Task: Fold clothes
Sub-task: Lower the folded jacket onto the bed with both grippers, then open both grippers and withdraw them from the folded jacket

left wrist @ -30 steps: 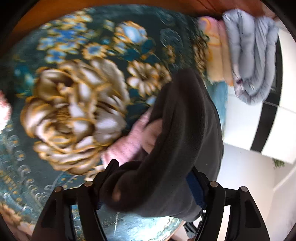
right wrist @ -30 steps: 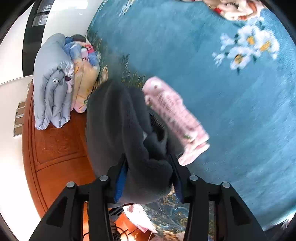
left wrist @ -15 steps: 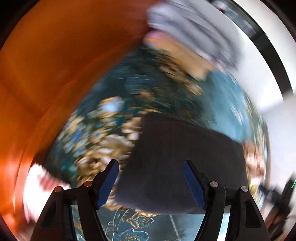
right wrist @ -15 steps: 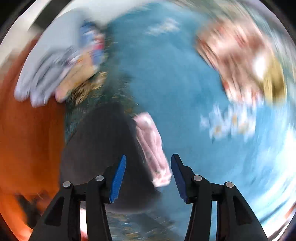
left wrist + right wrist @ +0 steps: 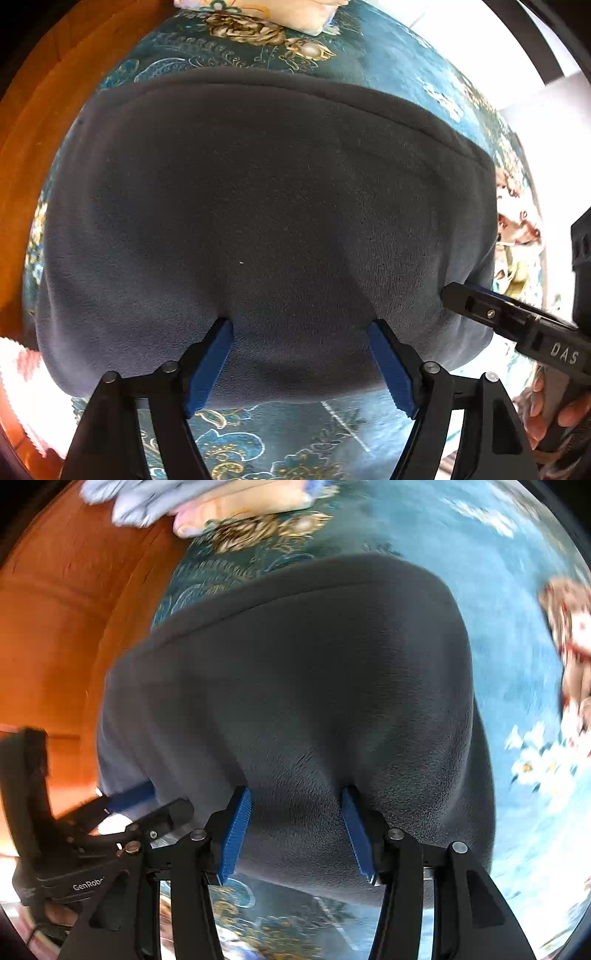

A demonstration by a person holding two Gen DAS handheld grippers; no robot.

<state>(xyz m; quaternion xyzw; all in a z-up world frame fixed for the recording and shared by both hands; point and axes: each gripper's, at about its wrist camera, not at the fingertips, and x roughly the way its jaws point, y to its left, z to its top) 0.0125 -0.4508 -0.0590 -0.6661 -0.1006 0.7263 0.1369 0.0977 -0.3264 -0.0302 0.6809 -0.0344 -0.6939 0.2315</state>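
Observation:
A dark grey fleece garment (image 5: 258, 203) lies as a broad flat fold on the teal flowered bedspread (image 5: 388, 62). My left gripper (image 5: 301, 328) points down at its near edge. Its jaws are opening, and a puckered ridge of fleece is still pinched between the blue pads (image 5: 212, 358). My right gripper (image 5: 295, 797) grips the same near edge further right, with fleece gathered between its pads (image 5: 236, 830). Each view shows the other gripper at its side: the right one (image 5: 517, 325) and the left one (image 5: 122, 812). A hand (image 5: 546, 417) holds the right one.
An orange wooden bed frame (image 5: 33, 129) runs along the left. Folded quilts (image 5: 221, 498) lie at the far end of the bed. A pink and white cloth (image 5: 18, 387) lies at the lower left. More patterned clothes (image 5: 572, 627) lie to the right.
The grey garment hung bunched from both grippers above a pink garment; now it lies spread flat on the bedspread. Both grippers swung and rolled, and the pink garment is hidden under or beside it.

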